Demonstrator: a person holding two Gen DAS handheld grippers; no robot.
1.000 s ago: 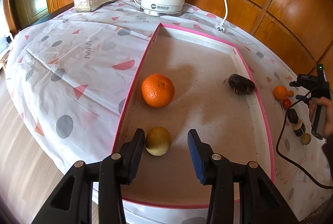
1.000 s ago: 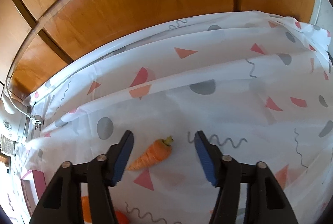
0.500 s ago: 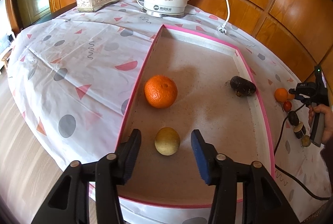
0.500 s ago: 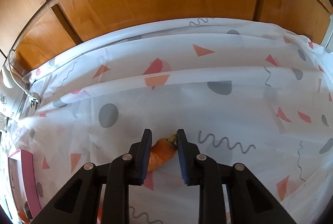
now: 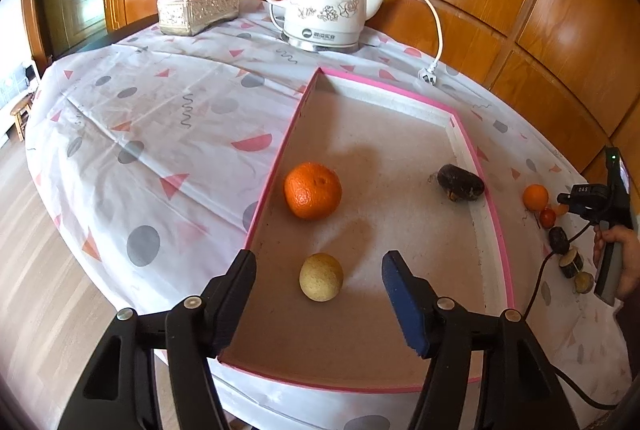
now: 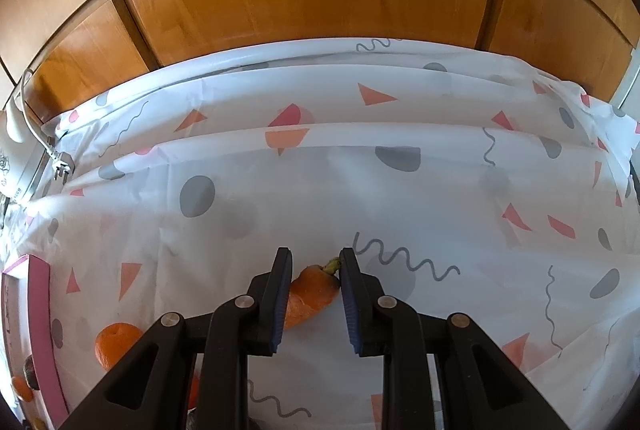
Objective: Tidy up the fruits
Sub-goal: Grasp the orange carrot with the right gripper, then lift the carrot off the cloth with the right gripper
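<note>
the right gripper (image 6: pixel 314 292) has its jaws narrowed onto a carrot (image 6: pixel 310 296), clamped at its thick end above the patterned tablecloth (image 6: pixel 400 190). the left gripper (image 5: pixel 316 300) hangs with jaws wide over the pink-rimmed tray (image 5: pixel 494 214), where a yellowish round fruit (image 5: pixel 321 277) sits between them, an orange (image 5: pixel 312 190) beyond, and a dark fruit (image 5: pixel 460 182) near the tray's right wall.

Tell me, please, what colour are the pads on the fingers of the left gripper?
Dark blue pads on black fingers of the left gripper, best seen in the left wrist view.
</note>
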